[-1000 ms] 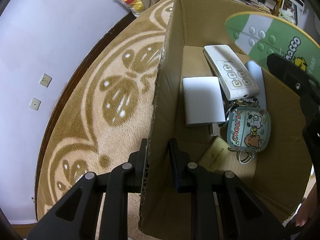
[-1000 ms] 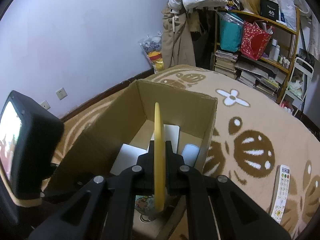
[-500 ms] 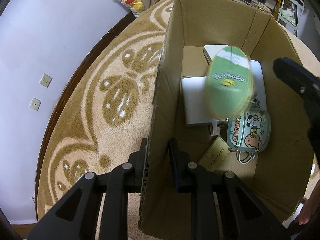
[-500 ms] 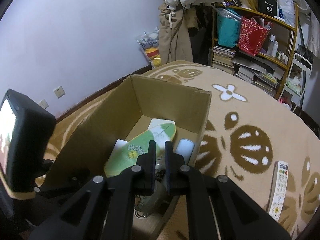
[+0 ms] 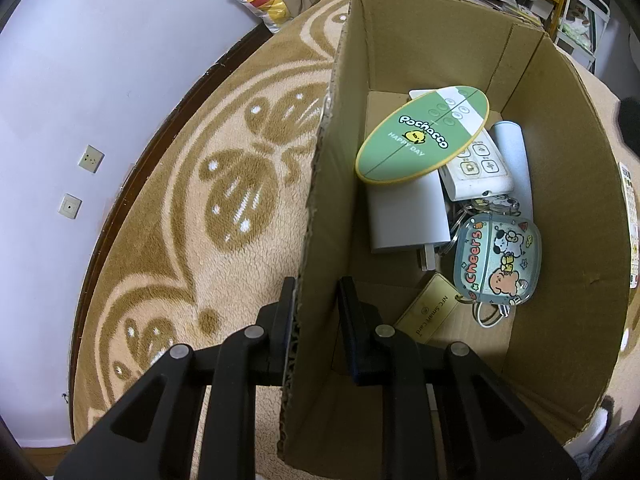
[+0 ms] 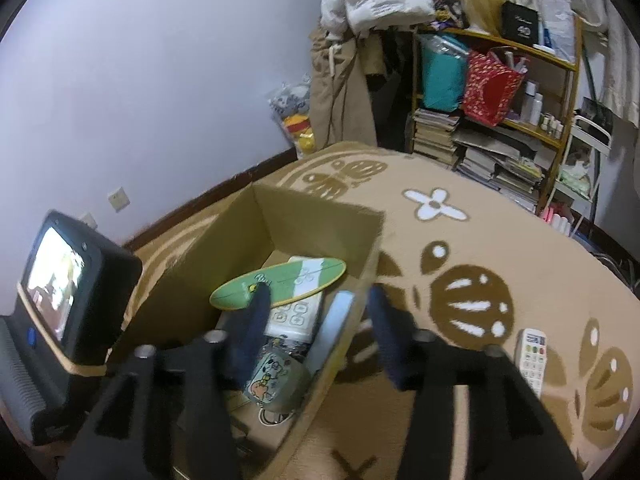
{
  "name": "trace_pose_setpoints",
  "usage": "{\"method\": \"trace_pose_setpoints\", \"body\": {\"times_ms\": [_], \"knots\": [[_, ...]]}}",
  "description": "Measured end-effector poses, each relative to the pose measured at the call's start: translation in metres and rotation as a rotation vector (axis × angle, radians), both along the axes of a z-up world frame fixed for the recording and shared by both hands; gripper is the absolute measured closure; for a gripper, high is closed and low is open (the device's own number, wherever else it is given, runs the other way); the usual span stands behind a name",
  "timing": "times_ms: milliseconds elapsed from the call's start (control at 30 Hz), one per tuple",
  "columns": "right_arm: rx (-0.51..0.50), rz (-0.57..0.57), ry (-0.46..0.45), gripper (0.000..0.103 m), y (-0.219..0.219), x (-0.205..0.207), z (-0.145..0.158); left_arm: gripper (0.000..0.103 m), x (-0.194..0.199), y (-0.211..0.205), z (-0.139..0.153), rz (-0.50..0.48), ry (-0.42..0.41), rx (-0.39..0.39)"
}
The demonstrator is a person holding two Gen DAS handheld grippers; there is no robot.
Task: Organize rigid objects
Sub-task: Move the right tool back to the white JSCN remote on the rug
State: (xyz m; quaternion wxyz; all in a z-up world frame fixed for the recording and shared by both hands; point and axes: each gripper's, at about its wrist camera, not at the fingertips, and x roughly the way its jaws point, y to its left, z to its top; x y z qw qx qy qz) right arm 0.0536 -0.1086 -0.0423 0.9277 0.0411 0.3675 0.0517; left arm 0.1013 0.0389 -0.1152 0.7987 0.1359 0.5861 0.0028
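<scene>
The left gripper (image 5: 316, 296) is pinching the near-left wall of the open brown cardboard box (image 5: 568, 184), one finger outside and one inside. The right gripper (image 6: 316, 320) is hanging with its jaws spread wide and nothing between them, straddling the box's right wall.

Inside the box, a green-and-white oval plaque with a yellow rim (image 5: 422, 134) is lying on top, tilted, resting across a white remote control (image 5: 478, 168) and a flat white rectangular charger (image 5: 408, 212). A pale cylindrical case (image 5: 512, 148) is lying beside the remote. A rounded pale-blue cartoon-printed pouch (image 5: 498, 258) on key rings is sitting nearer, with a gold card (image 5: 430, 308) just below it.

Outside, a second white remote with coloured buttons (image 6: 532, 354) is lying on the tan patterned carpet (image 6: 460, 240), apart from the box.
</scene>
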Motion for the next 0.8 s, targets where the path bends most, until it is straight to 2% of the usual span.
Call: {"method": "trace_pose_setpoints", "body": {"times_ms": [33, 167, 267, 567, 800], "knots": [[0.000, -0.008, -0.004, 0.037, -0.003, -0.001, 0.002, 0.083, 0.000, 0.000, 0.000, 0.000, 0.000, 0.000], [-0.012, -0.046, -0.015, 0.012, -0.019, -0.005, 0.008, 0.083, 0.000, 0.000, -0.001, -0.001, 0.000, 0.002], [-0.031, -0.073, -0.012, 0.003, -0.029, -0.006, 0.006, 0.083, 0.000, 0.000, 0.000, 0.000, 0.000, 0.000], [-0.035, -0.197, 0.026, 0.002, -0.076, -0.013, -0.016, 0.083, 0.000, 0.000, 0.000, 0.001, 0.000, 0.000], [-0.021, -0.303, 0.093, 0.002, -0.118, -0.018, -0.052, 0.083, 0.001, 0.001, 0.001, 0.001, 0.000, 0.002]]}}
